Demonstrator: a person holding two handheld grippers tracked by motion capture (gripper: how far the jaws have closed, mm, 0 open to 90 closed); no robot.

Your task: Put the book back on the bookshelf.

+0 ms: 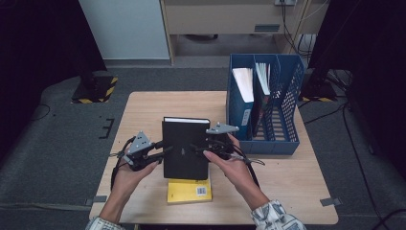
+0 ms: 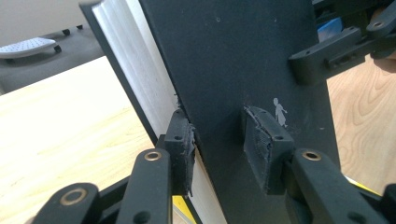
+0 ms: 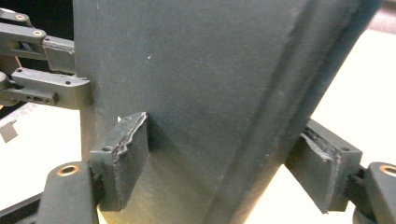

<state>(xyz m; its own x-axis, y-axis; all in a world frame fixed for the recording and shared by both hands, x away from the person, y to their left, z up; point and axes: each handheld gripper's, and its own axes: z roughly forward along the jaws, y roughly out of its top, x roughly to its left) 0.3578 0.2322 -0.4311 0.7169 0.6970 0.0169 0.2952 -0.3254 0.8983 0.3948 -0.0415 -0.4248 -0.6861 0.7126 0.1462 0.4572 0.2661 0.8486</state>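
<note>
A black hardcover book (image 1: 186, 146) is held up between both grippers, above a yellow book (image 1: 189, 191) that lies flat on the table. My left gripper (image 1: 164, 151) is shut on the black book's page edge; in the left gripper view its pads (image 2: 181, 144) pinch the cover (image 2: 233, 56) and the white pages. My right gripper (image 1: 197, 149) is shut on the spine side, and in the right gripper view its pads (image 3: 122, 158) press both faces of the black book (image 3: 196, 70). Each gripper view also shows the other gripper, the right one (image 2: 336, 51) and the left one (image 3: 46, 70), clamped on the far edge.
A blue file rack (image 1: 287, 110) stands at the table's right rear, with white papers and folders in its left slots. The wooden table (image 1: 143, 110) has bare surface at the left and back. Grey floor surrounds it.
</note>
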